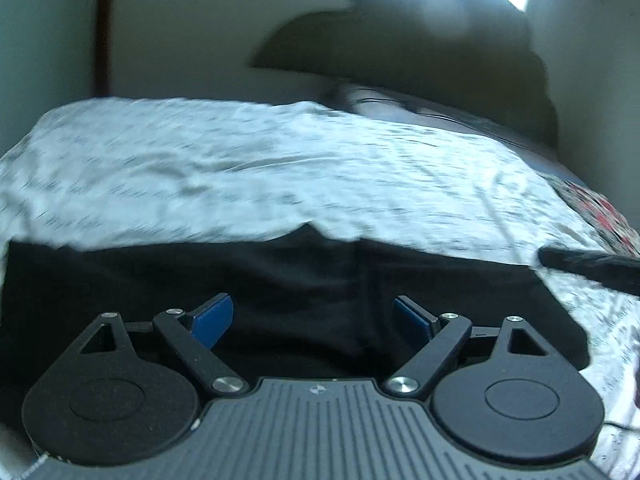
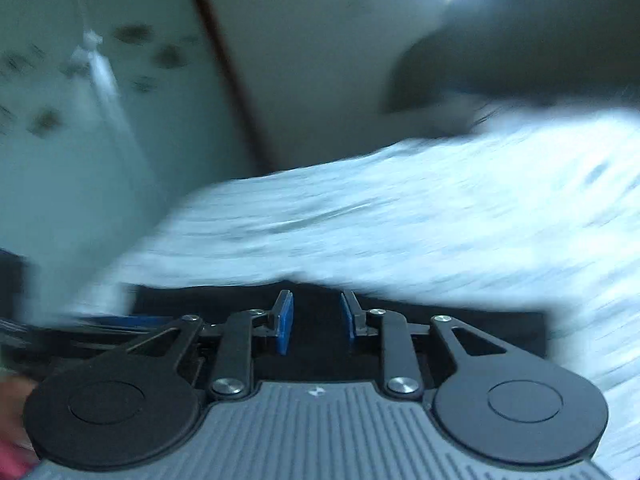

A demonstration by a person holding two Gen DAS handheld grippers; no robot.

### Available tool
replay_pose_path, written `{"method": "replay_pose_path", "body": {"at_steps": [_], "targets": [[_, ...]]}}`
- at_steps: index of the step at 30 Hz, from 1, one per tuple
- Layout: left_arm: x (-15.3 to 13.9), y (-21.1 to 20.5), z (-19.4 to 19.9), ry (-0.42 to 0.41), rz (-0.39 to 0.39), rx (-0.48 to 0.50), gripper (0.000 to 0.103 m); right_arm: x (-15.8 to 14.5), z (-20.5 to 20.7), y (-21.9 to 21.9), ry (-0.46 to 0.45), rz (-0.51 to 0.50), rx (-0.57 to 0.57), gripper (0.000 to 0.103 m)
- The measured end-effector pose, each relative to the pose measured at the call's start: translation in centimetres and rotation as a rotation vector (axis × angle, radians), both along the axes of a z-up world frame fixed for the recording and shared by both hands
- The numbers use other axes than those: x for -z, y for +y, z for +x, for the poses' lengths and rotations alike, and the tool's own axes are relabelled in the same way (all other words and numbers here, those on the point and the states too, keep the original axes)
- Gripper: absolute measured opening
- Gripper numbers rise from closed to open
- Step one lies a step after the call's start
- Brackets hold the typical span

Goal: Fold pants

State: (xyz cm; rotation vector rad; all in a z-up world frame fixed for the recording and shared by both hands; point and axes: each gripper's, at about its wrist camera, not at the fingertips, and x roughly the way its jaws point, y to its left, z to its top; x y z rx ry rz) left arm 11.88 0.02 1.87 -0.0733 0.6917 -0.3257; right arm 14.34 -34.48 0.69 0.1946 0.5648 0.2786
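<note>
Pants (image 1: 280,280) lie spread beneath and between both open jaws.

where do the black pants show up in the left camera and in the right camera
Left wrist: the black pants fill the lower middle, under the open left gripper.
Right wrist: the pants form a dark band low in the picture, under the open right gripper.
Shared landmark: the white patterned bedsheet just beyond the pants.
</note>
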Motion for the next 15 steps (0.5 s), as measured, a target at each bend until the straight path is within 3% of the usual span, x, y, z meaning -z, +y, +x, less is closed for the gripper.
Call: {"method": "replay_pose_path", "body": {"at_steps": [2, 4, 5, 6, 8, 10, 13, 15], "targets": [[0.0, -2.3, 0.0, -0.001, 0.008, 0.058, 0.090, 2.3, 2.1, -2.8, 0.121, 0.003, 0.002, 0.029], [0.0, -4.4, -0.1, -0.002, 0.020, 0.105, 0.090, 4.7, 2.7, -5.3, 0.214, -0.078, 0.186, 0.029], [-0.1, -5.3, -0.2, -0.013, 0.027, 0.136, 0.090, 5.0, 1.6, -6.8, 0.200, -0.075, 0.289, 0.031], [-0.3, -6.4, -0.2, -0.023, 0.041, 0.167, 0.090, 5.0, -0.4, -8.9, 0.150, 0.033, 0.331, 0.032], [-0.6, -8.7, 0.4, -0.028, 0.073, 0.214, 0.090, 6.1, -3.9, -12.6, 0.090, 0.344, 0.270, 0.039], [-0.7, -11.2, 1.2, -0.028, 0.082, 0.276, 0.090, 7.8, -5.3, -14.4, 0.118, 0.530, 0.159, 0.065], [0.0, -15.2, 2.3, -0.003, 0.094, 0.341, 0.090, 9.4, -5.5, -14.3, 0.166, 0.560, 0.070, 0.075], [1.1, -17.5, 2.8, 0.019, 0.107, 0.352, 0.090, 10.2, -5.0, -13.8, 0.189, 0.557, 0.031, 0.076]]}}
